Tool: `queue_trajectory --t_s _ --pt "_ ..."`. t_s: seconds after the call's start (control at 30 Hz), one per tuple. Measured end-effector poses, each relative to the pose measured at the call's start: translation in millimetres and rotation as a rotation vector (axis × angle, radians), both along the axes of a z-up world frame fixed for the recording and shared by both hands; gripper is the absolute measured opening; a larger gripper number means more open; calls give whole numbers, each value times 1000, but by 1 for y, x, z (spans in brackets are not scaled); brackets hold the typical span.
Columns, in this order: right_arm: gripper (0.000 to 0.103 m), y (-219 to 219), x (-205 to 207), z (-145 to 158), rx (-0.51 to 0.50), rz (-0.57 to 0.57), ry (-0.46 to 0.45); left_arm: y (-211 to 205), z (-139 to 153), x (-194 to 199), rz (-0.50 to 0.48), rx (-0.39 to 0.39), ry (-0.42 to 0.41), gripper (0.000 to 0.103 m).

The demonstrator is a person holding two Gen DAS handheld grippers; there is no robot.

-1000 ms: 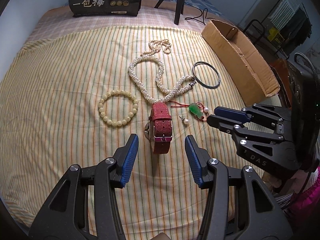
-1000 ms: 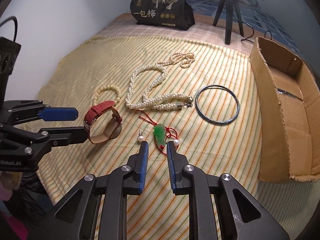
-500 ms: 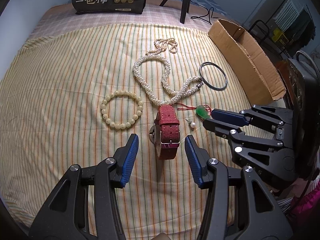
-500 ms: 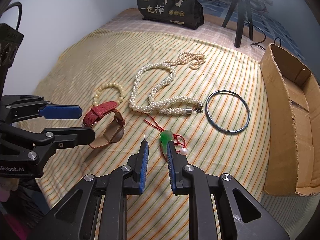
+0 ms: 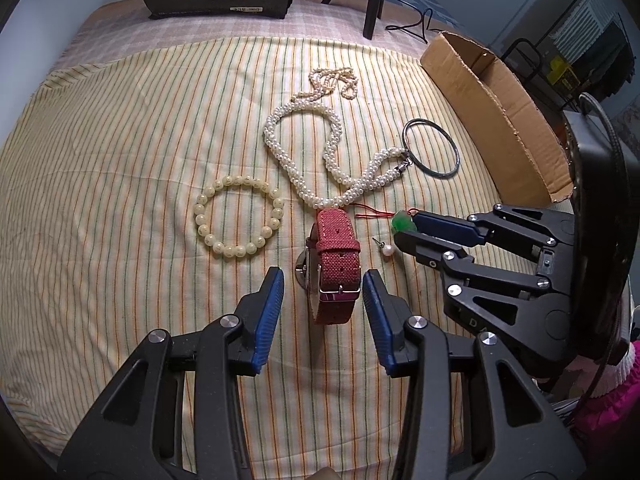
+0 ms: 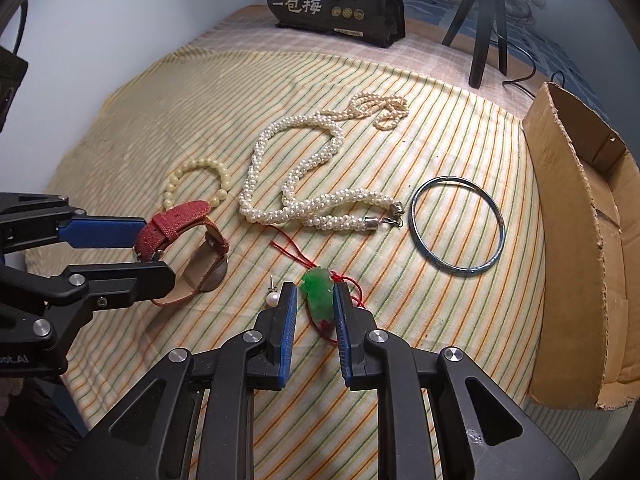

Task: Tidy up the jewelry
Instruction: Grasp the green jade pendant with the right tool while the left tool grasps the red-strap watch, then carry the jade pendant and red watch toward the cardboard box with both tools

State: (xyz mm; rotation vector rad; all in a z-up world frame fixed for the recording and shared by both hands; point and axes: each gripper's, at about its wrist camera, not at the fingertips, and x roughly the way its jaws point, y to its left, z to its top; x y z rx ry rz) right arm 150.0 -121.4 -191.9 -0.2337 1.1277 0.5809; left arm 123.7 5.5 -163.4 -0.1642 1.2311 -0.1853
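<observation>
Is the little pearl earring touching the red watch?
Apart. The left wrist view shows striped cloth between the pearl earring and the red watch.

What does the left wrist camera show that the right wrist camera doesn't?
Only the left view shows the whole bead bracelet and the watch buckle between the closing left gripper pads, which are not yet touching it. Only the right view shows the whole green pendant framed by the right gripper. Both show the pearl necklace, bangle, earring and cardboard box.

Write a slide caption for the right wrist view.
Right tongs straddling a green jade pendant on red cord, beside a pearl stud earring.
</observation>
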Motion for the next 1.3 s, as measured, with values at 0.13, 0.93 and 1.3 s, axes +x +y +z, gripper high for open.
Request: queue_trajectory --t_s 0.13,0.93,1.3 --pt "17 3 0 -4 -20 9 -1 2 -5 2 9 -7 17 42" --pt "13 -7 -4 44 77 -21 -84 1 16 0 22 -52 -33 18" --pt "13 -24 -2 95 151 -59 -158 -1 45 -6 44 -50 -120 18"
